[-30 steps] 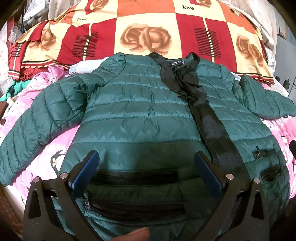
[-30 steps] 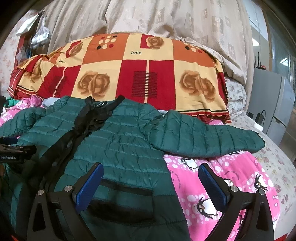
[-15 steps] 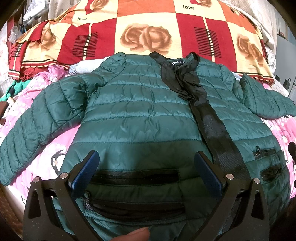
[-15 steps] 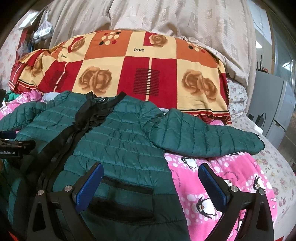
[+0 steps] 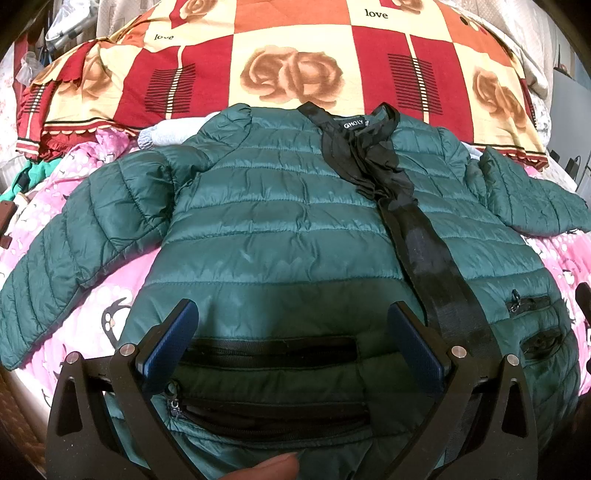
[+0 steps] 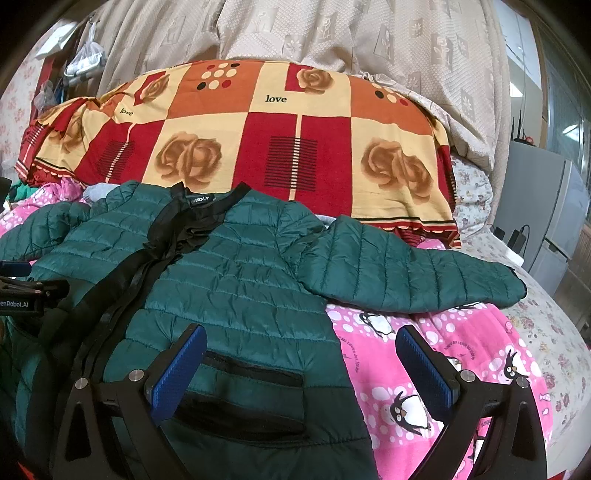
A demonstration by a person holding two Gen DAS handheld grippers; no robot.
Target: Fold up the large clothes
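Green jacket (image 5: pixel 280 236) spread flat on bed, collar far, hem nearest. Left hand-held gripper (image 5: pixel 291 339) gaping wide over hem centre; right hand-held gripper (image 6: pixel 301 363) likewise wide, nearer outstretched right sleeve (image 6: pixel 406 273).

Pink penguin-print blanket (image 6: pixel 436 373) covers the bed; red, orange and cream rose-patterned quilt (image 6: pixel 258 147) printed "love" heaped at its far end. Beige patterned curtain (image 6: pixel 332 33) hangs behind the quilt, with a floral bedsheet (image 6: pixel 546 317) at the right edge of the blanket. Grey cabinet (image 6: pixel 546 206) stands to the right of the bed, a black power adapter (image 6: pixel 515 236) near its base.
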